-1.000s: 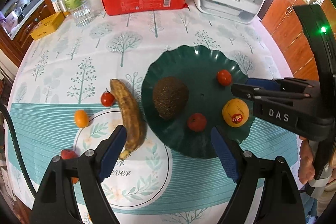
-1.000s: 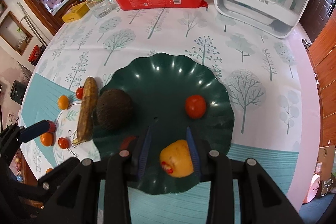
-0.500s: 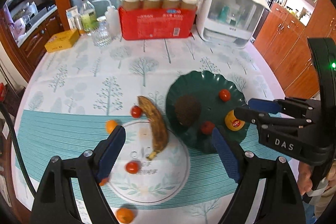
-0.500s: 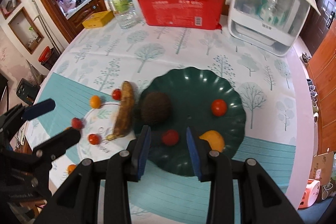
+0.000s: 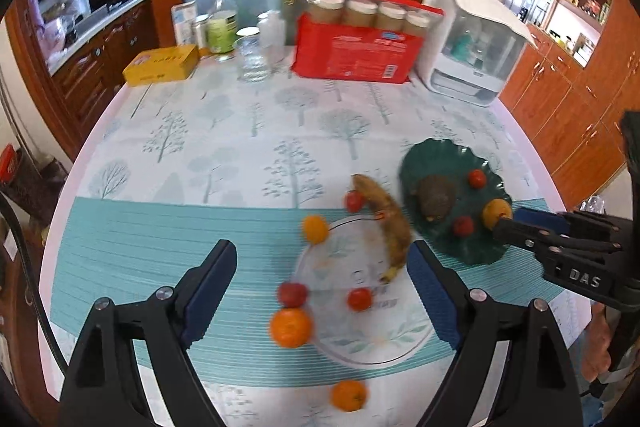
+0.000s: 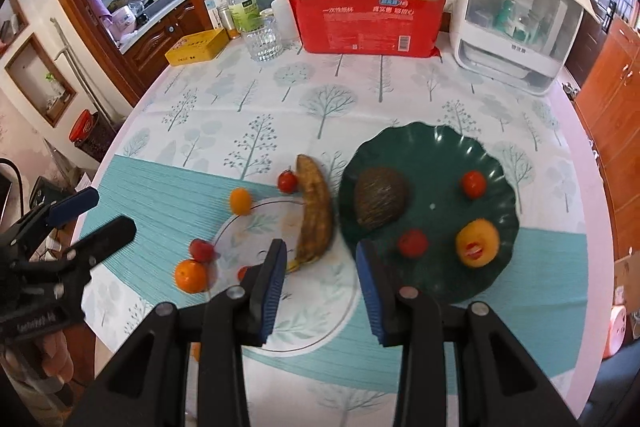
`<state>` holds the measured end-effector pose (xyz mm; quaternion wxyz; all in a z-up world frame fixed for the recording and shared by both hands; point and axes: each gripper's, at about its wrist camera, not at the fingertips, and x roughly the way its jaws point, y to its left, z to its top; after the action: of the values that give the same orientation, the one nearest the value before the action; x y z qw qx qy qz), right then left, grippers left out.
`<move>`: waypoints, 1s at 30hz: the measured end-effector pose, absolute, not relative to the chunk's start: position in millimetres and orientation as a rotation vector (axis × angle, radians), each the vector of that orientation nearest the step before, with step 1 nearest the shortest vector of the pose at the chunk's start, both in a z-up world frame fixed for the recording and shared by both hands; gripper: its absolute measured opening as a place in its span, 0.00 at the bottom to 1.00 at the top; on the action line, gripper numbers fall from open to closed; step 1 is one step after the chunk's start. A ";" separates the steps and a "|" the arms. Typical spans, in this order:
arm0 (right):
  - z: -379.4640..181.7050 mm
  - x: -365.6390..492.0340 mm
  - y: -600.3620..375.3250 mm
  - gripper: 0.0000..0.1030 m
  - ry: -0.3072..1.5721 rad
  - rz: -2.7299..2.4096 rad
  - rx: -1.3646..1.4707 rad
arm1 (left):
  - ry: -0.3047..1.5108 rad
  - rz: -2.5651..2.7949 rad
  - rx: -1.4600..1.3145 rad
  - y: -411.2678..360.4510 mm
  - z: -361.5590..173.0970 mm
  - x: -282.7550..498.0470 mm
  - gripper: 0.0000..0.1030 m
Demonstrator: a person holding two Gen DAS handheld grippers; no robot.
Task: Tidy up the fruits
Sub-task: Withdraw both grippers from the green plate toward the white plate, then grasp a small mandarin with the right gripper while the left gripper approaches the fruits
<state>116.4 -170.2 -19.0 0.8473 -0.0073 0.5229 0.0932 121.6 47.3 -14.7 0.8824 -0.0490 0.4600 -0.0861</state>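
Observation:
A dark green plate [image 6: 496, 155] [image 5: 480, 251] holds a brown avocado [image 6: 380, 197], two red tomatoes [image 6: 473, 183] and a yellow fruit with a sticker [image 6: 477, 243]. A browned banana [image 6: 314, 207] [image 5: 386, 215] lies left of the plate. Small tomatoes [image 5: 359, 299] and oranges [image 5: 290, 327] lie loose on the tablecloth. My left gripper [image 5: 322, 291] is open and empty above the loose fruit. My right gripper [image 6: 321, 285] is open and empty, above the banana's near end.
At the table's far edge stand a red pack of jars [image 6: 366, 15], a white appliance [image 6: 516, 15], a glass [image 6: 264, 39], bottles [image 6: 242, 9] and a yellow box [image 6: 198, 47]. Wooden cabinets [image 5: 560, 107] stand to the right of the round table.
Both grippers pulled back and up from the plate, so the view widened. The right gripper released the yellow fruit onto the plate and shifted left.

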 end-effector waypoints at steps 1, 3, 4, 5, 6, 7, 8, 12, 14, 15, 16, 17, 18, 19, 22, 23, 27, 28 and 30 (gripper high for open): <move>-20.5 114.8 -166.3 0.35 1.104 0.189 -0.016 | 0.964 -0.177 -0.110 59.2 -20.0 122.1 0.84; -25.0 110.7 -156.1 0.35 1.109 0.168 -0.014 | 0.977 -0.173 -0.117 76.8 -28.9 124.2 0.84; -27.4 109.1 -152.2 0.35 1.114 0.162 -0.009 | 0.984 -0.172 -0.121 84.4 -33.8 125.1 0.84; -30.8 107.3 -147.5 0.35 1.120 0.153 -0.001 | 0.991 -0.171 -0.125 92.1 -38.5 125.9 0.84; -34.4 105.8 -142.7 0.35 1.126 0.145 0.007 | 1.000 -0.170 -0.128 100.3 -44.1 127.0 0.84; -37.4 104.5 -138.5 0.35 1.132 0.139 0.013 | 1.009 -0.169 -0.130 106.2 -49.2 127.9 0.84; -40.6 103.2 -135.3 0.35 1.139 0.134 0.019 | 1.019 -0.170 -0.131 111.3 -54.4 129.1 0.84; -56.2 98.0 -120.0 0.35 1.168 0.128 0.034 | 1.065 -0.194 -0.121 122.6 -77.3 132.7 0.83; -67.9 93.4 -112.1 0.35 1.193 0.136 0.039 | 1.089 -0.218 -0.106 122.2 -88.4 132.2 0.83; -73.0 91.7 -108.8 0.35 1.205 0.144 0.041 | 1.106 -0.236 -0.096 120.1 -95.0 131.7 0.83; -81.1 88.0 -105.4 0.35 1.224 0.156 0.040 | 1.121 -0.254 -0.084 117.5 -100.4 130.9 0.84; -87.6 84.7 -102.3 0.35 1.239 0.165 0.037 | 1.144 -0.280 -0.064 113.5 -108.1 129.6 0.84; -95.3 80.8 -99.0 0.35 1.257 0.178 0.035 | 1.162 -0.303 -0.043 109.6 -114.3 127.7 0.84; -101.2 77.9 -96.3 0.35 1.271 0.189 0.036 | 1.173 -0.315 -0.026 106.0 -118.1 126.5 0.84; -123.7 64.6 -86.1 0.35 1.332 0.240 0.045 | 1.207 -0.353 0.052 97.8 -132.6 118.7 0.83; -131.8 59.7 -82.2 0.35 1.356 0.263 0.045 | 1.211 -0.358 0.064 97.7 -134.6 117.0 0.83; -153.8 44.8 -69.5 0.37 1.417 0.316 0.026 | 1.238 -0.379 0.102 99.3 -144.2 111.1 0.83; -154.6 42.6 -68.8 0.40 1.408 0.334 0.043 | 1.241 -0.381 0.105 100.0 -144.9 109.9 0.83; -157.9 38.6 -65.1 0.45 1.413 0.350 0.050 | 1.244 -0.383 0.107 101.3 -145.7 108.9 0.84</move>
<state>38.6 -65.1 -157.9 0.7464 0.0228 0.6456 0.1599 108.9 101.3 -145.7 0.7941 0.0499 0.5789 -0.1783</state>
